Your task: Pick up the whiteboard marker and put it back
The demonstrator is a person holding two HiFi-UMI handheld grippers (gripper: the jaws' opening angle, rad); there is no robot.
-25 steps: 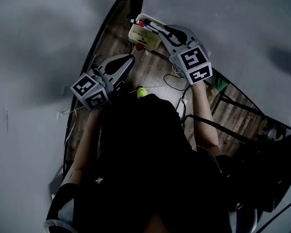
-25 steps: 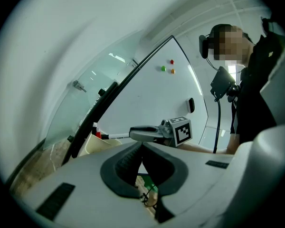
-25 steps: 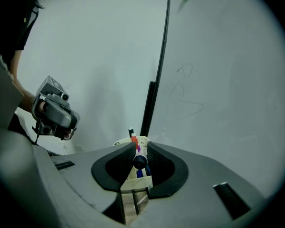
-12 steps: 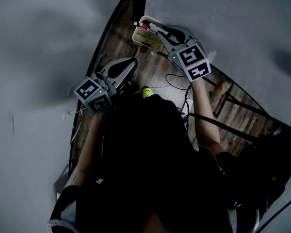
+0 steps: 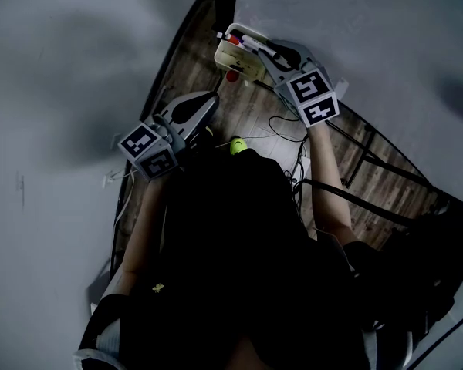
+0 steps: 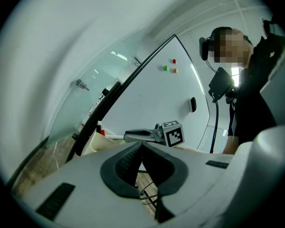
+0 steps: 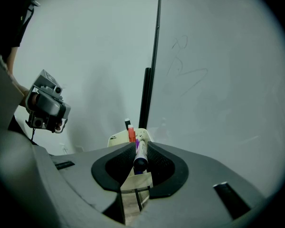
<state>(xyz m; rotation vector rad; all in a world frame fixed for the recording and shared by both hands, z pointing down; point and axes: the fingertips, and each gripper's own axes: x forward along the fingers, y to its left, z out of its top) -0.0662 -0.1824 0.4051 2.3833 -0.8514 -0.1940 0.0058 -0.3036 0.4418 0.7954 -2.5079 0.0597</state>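
Note:
My right gripper (image 5: 256, 46) is shut on a white whiteboard marker (image 7: 140, 152) with a purple band and a dark cap. The marker lies lengthwise between the pads and points at a cream holder box (image 7: 118, 139). That holder (image 5: 233, 55) stands on the wooden floor by the whiteboard, with a red marker (image 7: 131, 134) and others upright in it. The held marker's (image 5: 249, 42) tip hangs over the holder's rim. My left gripper (image 5: 211, 100) hovers lower left of the holder. Its jaws (image 6: 142, 145) meet at the tips with nothing between them. The right gripper (image 6: 143, 136) shows ahead of it.
A large whiteboard (image 7: 218, 80) with faint scribbles rises behind the holder, next to a black post (image 7: 146, 96). Loose cables (image 5: 282, 129) and a yellow-green object (image 5: 237, 146) lie on the floor. An eraser (image 6: 193, 104) and small magnets (image 6: 169, 68) stick to another board.
The right gripper has sunk a little toward the holder with the marker still in it. The left gripper has kept its place.

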